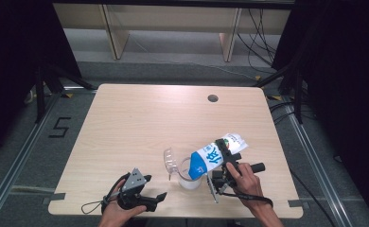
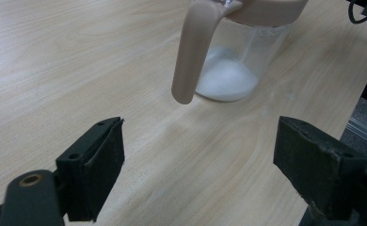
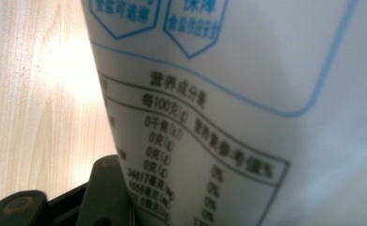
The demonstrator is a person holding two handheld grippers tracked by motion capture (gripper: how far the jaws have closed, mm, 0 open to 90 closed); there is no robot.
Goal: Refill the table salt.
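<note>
Pouring underway: my right gripper [image 1: 226, 163] clamps the tilted white-and-blue salt bag [image 1: 214, 156] over the clear plastic jug [image 2: 240, 61], barely filled; left gripper [image 1: 147, 196] idles agape.

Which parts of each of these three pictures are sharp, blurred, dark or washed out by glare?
High view: the table is evenly lit and the surroundings are dark. Left gripper view: the jaws are sharp, while the jug is slightly soft and cut off at the top. Right gripper view: the bag is so close that its print blurs, and a bright glare patch washes out the wood at left.
</note>
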